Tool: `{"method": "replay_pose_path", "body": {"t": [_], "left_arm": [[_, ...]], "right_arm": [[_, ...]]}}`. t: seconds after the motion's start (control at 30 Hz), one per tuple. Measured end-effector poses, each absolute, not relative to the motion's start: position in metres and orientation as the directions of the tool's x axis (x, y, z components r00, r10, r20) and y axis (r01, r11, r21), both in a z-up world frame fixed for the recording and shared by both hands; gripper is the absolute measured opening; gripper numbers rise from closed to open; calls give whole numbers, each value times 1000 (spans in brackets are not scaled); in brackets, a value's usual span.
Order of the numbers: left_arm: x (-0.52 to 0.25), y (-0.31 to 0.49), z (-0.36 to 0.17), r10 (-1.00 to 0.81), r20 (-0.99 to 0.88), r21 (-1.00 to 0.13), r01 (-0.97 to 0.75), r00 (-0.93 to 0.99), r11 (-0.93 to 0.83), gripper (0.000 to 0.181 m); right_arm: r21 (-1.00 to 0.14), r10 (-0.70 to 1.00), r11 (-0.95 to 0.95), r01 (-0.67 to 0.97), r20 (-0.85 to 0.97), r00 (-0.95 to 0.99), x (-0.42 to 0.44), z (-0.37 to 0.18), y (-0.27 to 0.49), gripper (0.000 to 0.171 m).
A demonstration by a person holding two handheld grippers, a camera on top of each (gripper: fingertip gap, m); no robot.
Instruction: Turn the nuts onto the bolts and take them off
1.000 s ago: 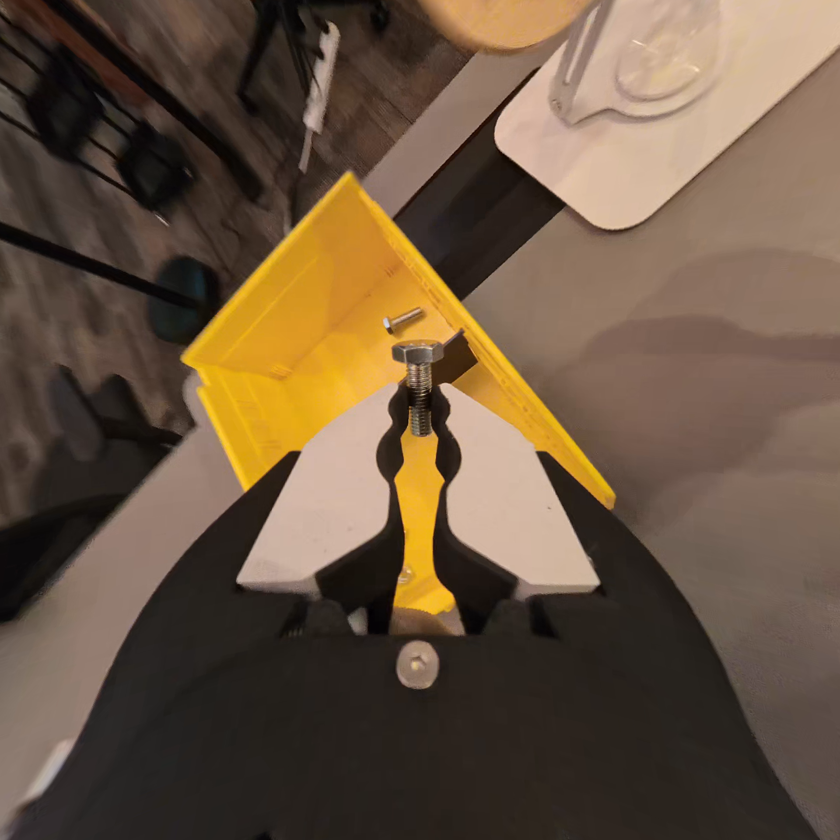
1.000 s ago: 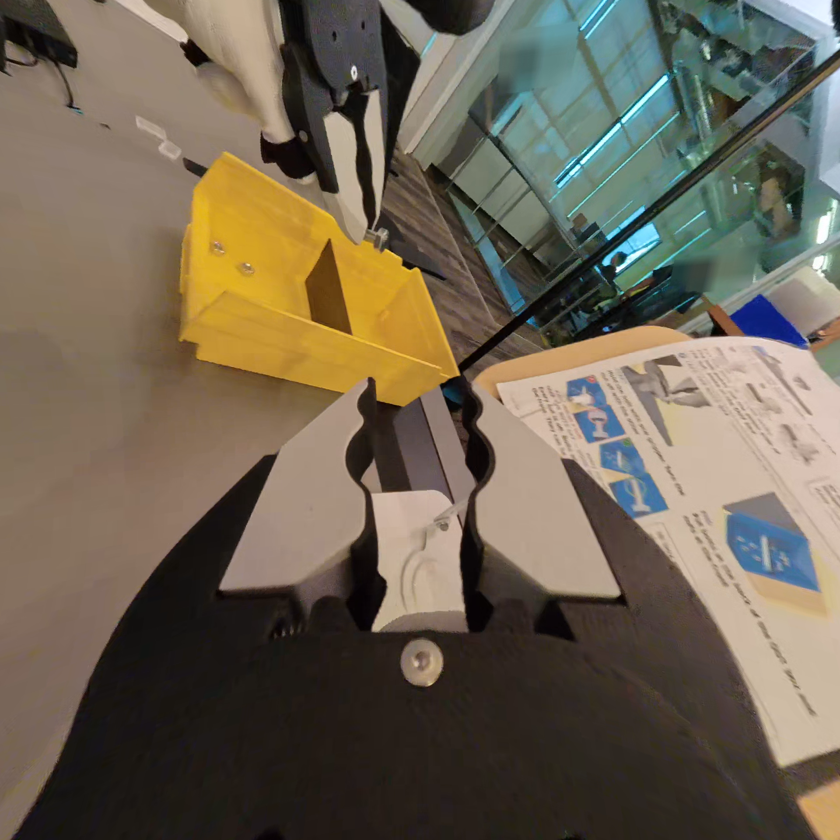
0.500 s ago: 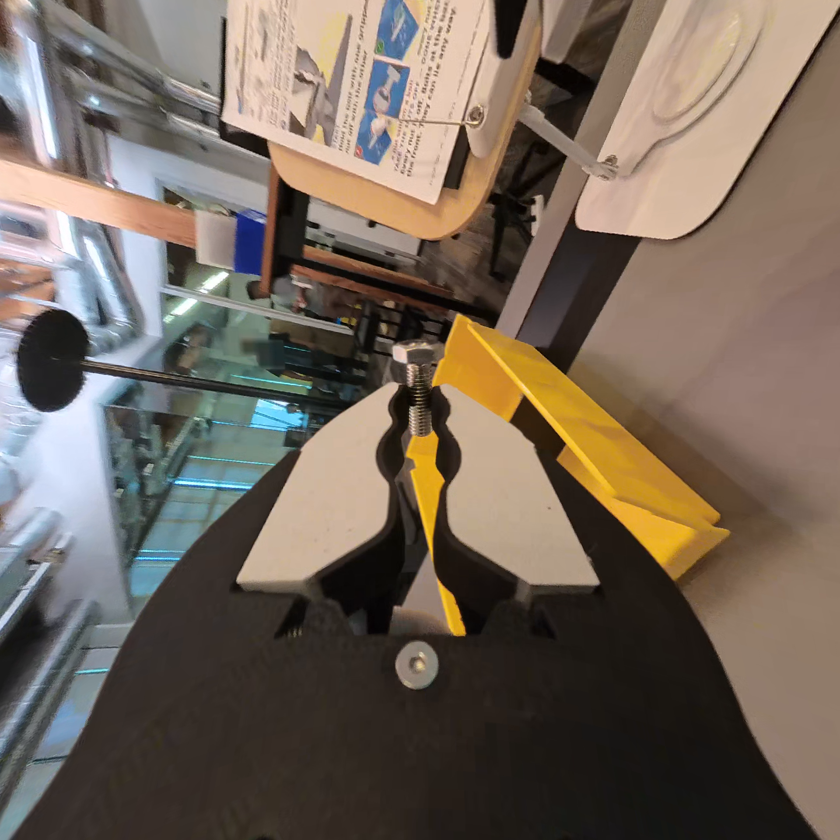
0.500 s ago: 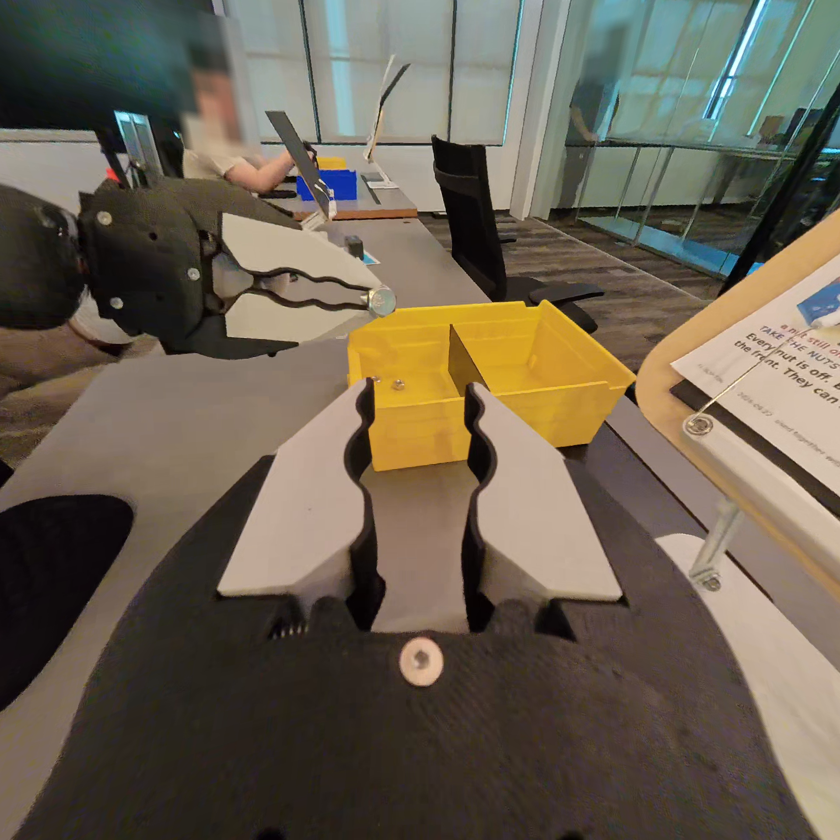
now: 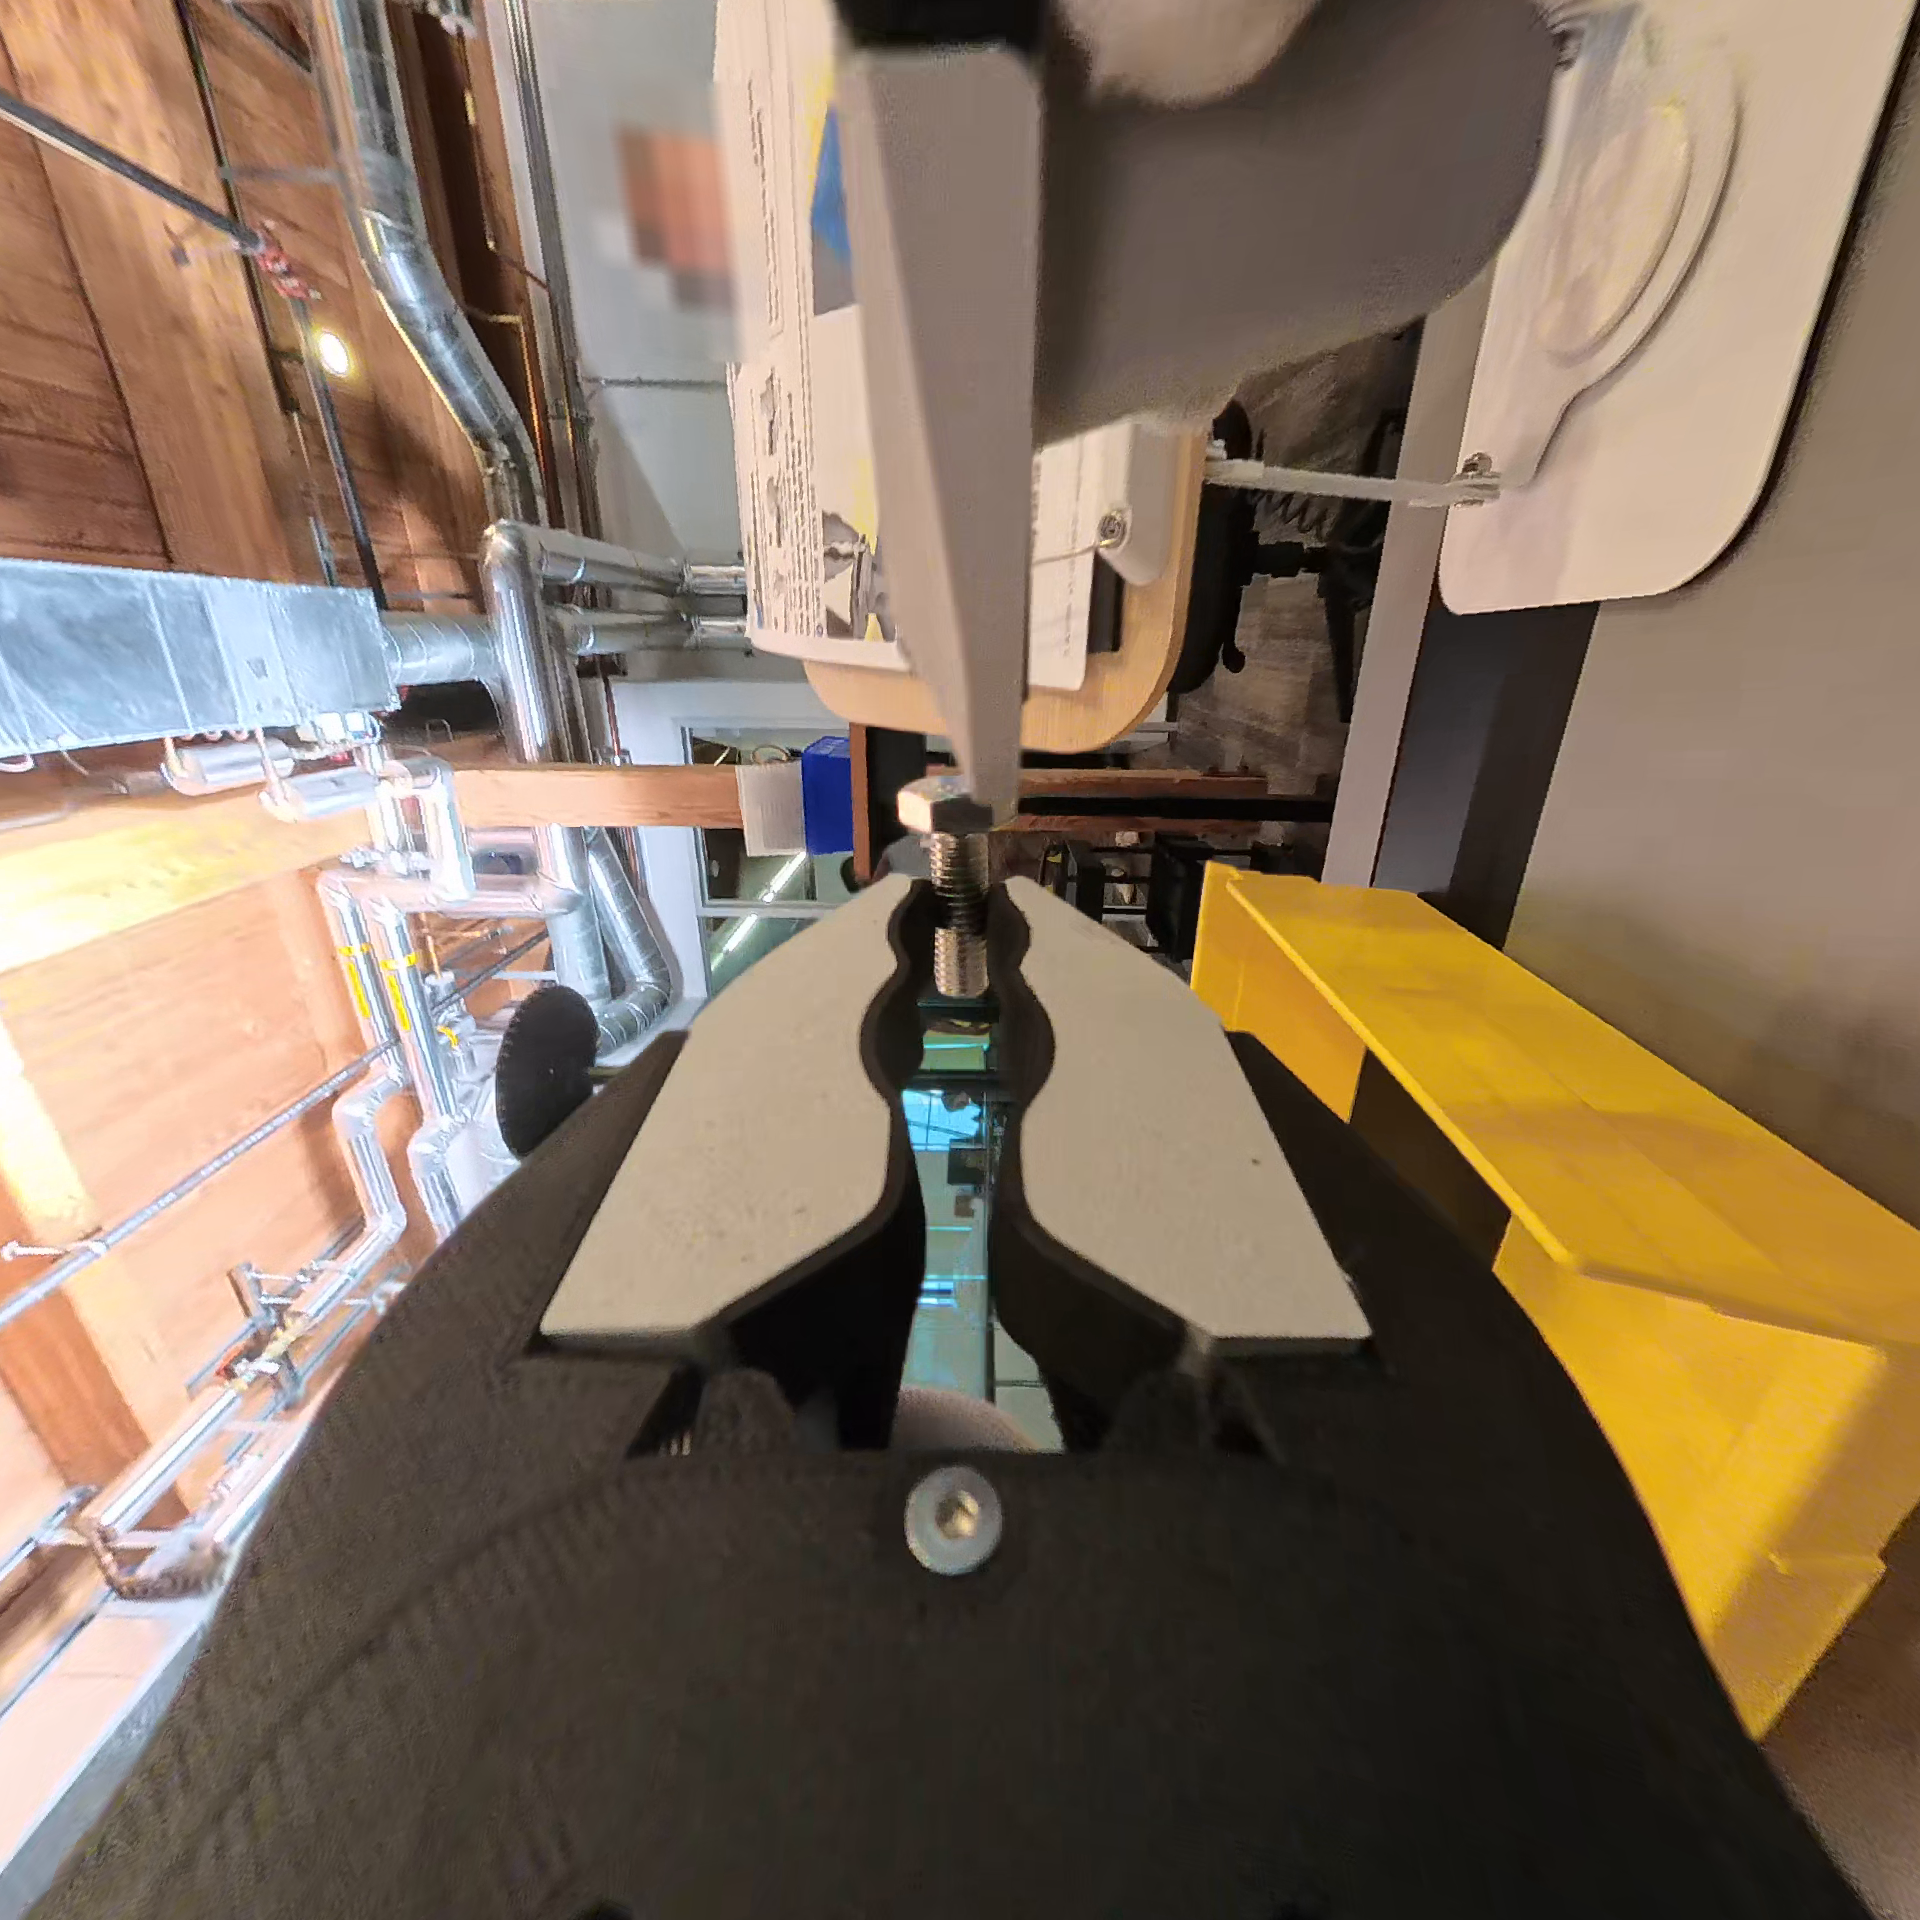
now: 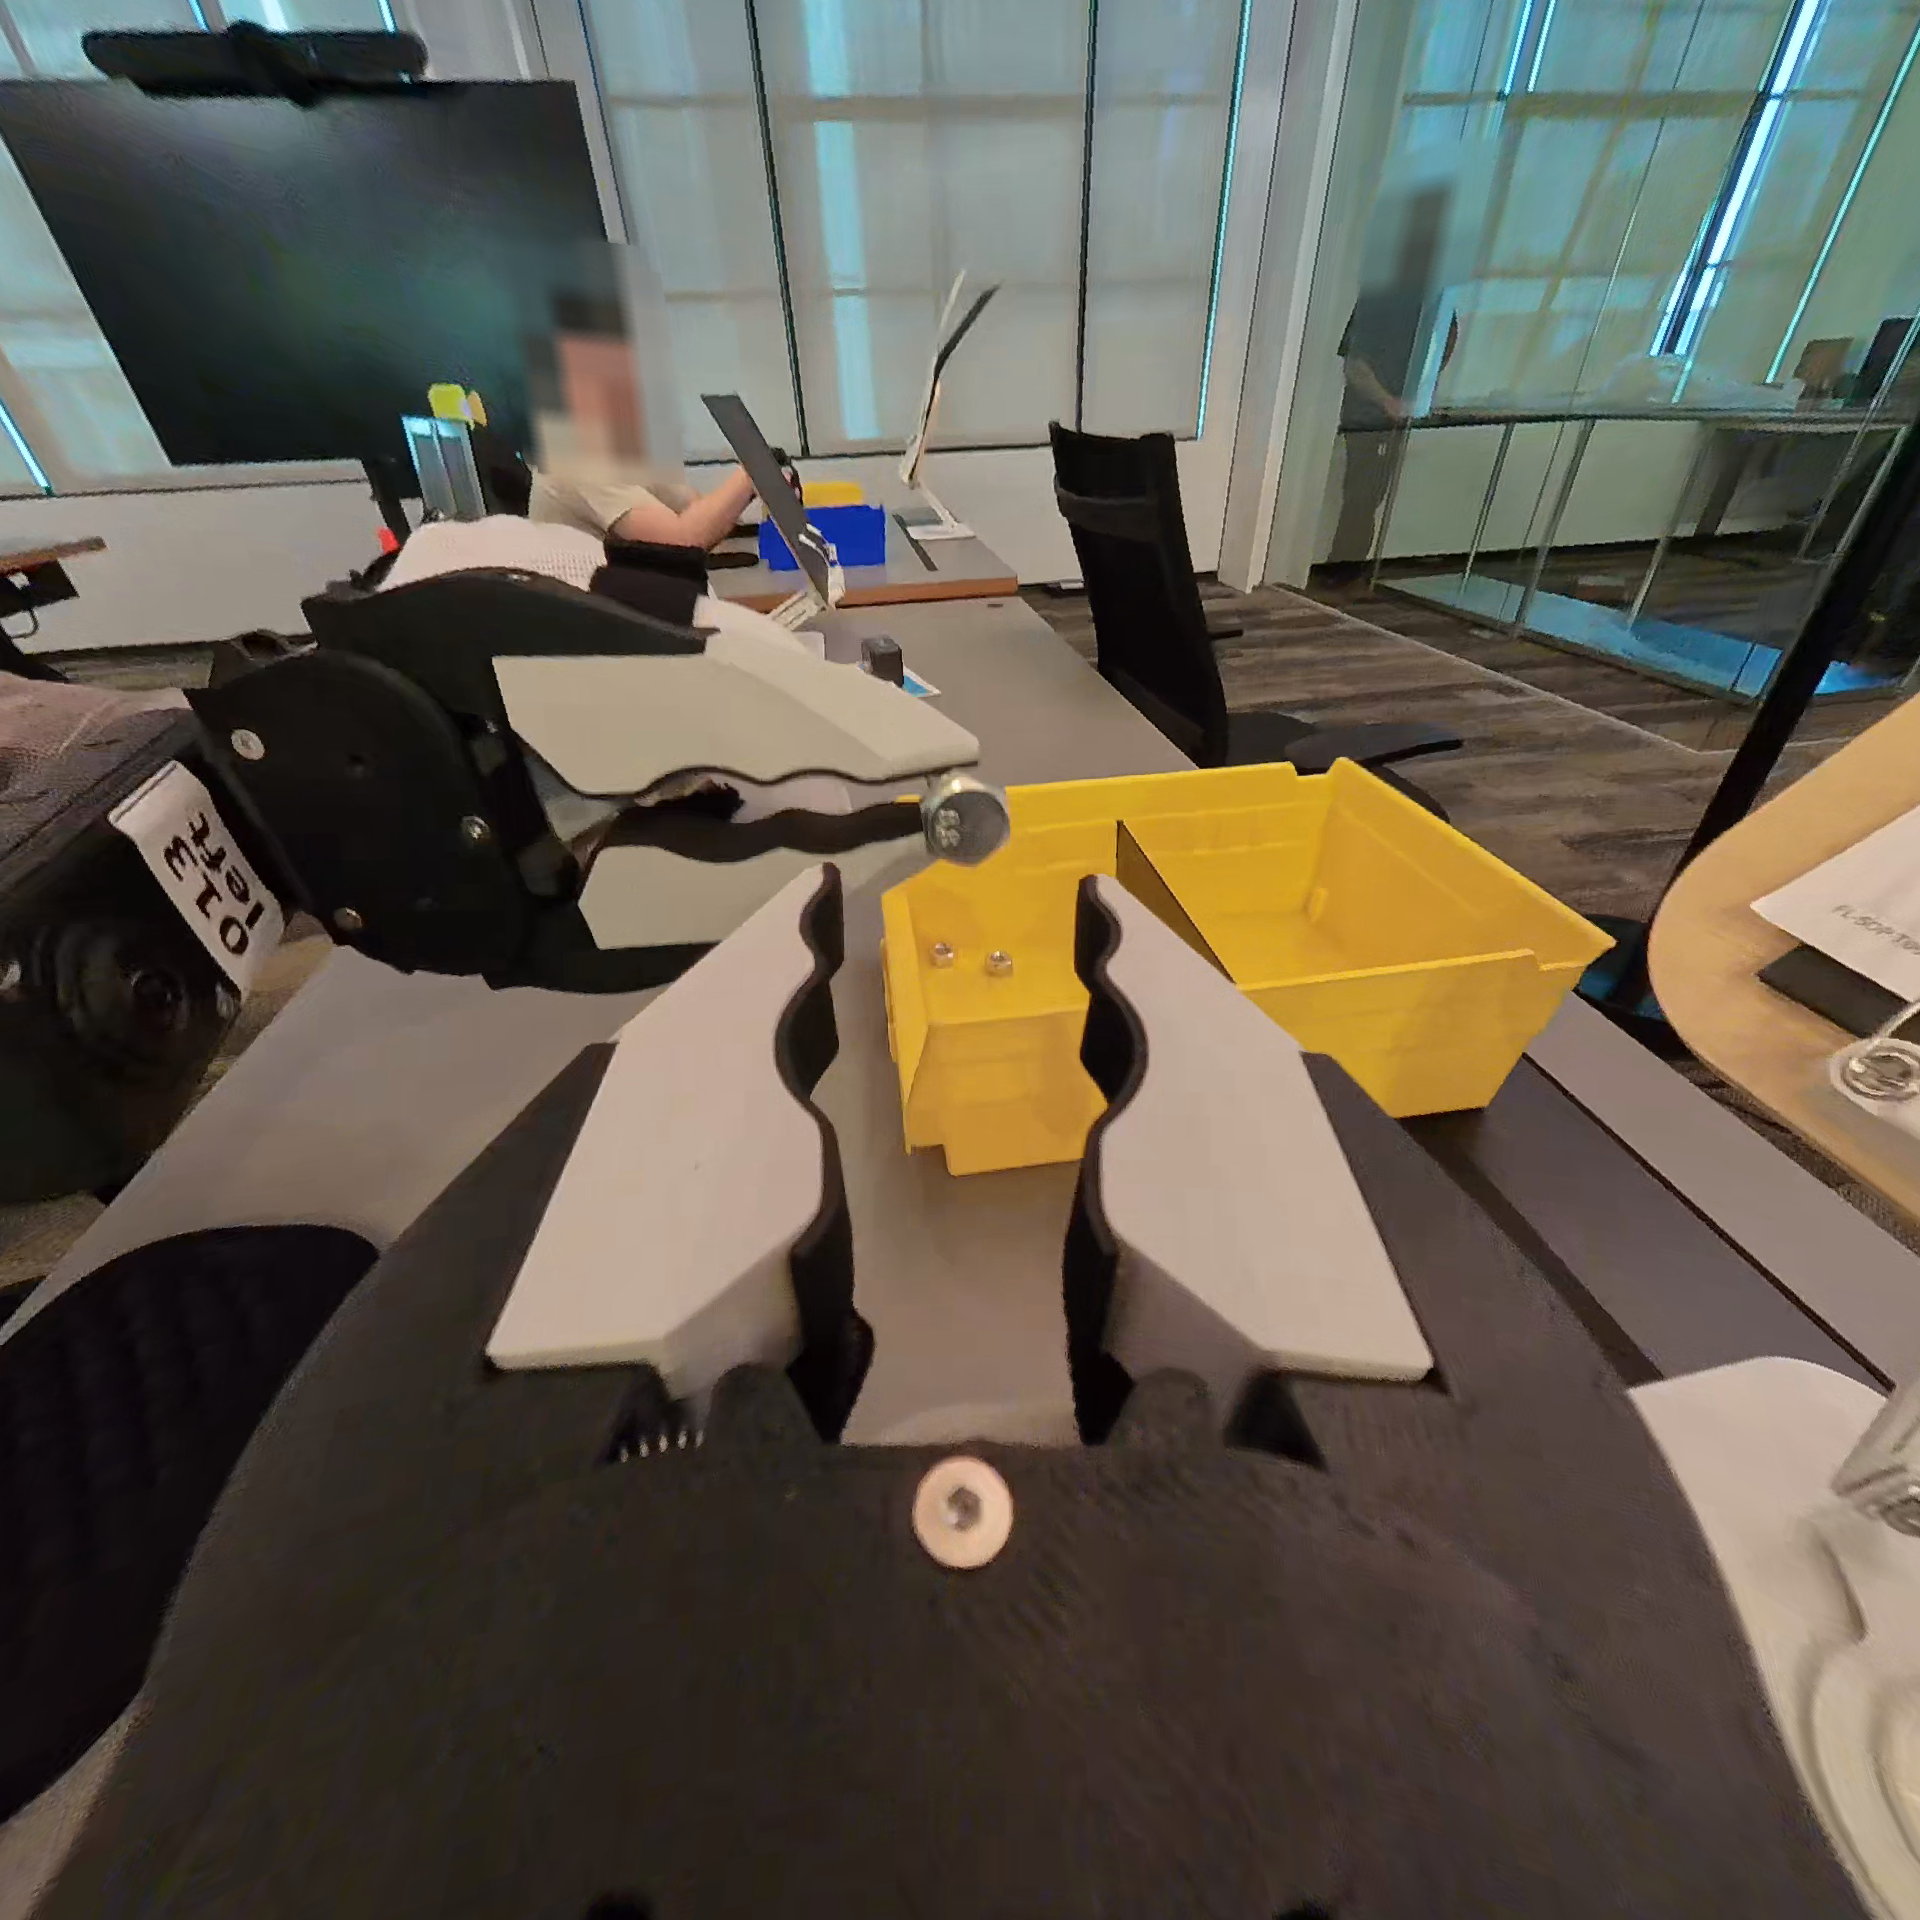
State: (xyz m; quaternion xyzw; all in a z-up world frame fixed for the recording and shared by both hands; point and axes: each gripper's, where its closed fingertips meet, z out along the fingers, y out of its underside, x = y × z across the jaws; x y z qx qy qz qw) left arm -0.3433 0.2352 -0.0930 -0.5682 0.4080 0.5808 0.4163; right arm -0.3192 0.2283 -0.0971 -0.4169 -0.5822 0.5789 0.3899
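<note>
My left gripper (image 5: 956, 896) is shut on the threaded shank of a steel hex bolt (image 5: 954, 935), and the bolt's head sticks out past the tips. In the right wrist view the left gripper (image 6: 914, 792) lies level from the left, with the bolt head (image 6: 964, 818) above the yellow bin (image 6: 1351, 977). My right gripper (image 6: 951, 891) is open and empty, just below and in front of the bolt head. One of its fingers (image 5: 951, 416) reaches down to the bolt head in the left wrist view. Two nuts (image 6: 968, 957) lie in the bin's left compartment.
The bin stands on a grey table (image 6: 416, 1039) and also shows in the left wrist view (image 5: 1558, 1195). A wooden stand with an instruction sheet (image 5: 790, 468) and its white base plate (image 5: 1662, 312) are to the right. A black office chair (image 6: 1132, 582) and a seated person are behind. Both grippers' tips are close together, under 4 cm apart.
My left gripper has lifted the bolt out over the bin and turned it level. My right gripper has swung round to face the bin and come up close to the bolt head.
</note>
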Motion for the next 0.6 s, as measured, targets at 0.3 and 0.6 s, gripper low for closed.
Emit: {"method": "replay_pose_path", "body": {"t": [0.3,0.6], "left_arm": [[-319,245,-93,-4,-999,32,-971,-31,-236,10],[-321,238,-69,133,-988,-118,-949,82,-293,36]], "right_arm": [[-998,933,-56,-3,-52,-357,-319,-95,229,17],[-972,901,-221,-75,-174,-396,-310,-79,241,16]]}}
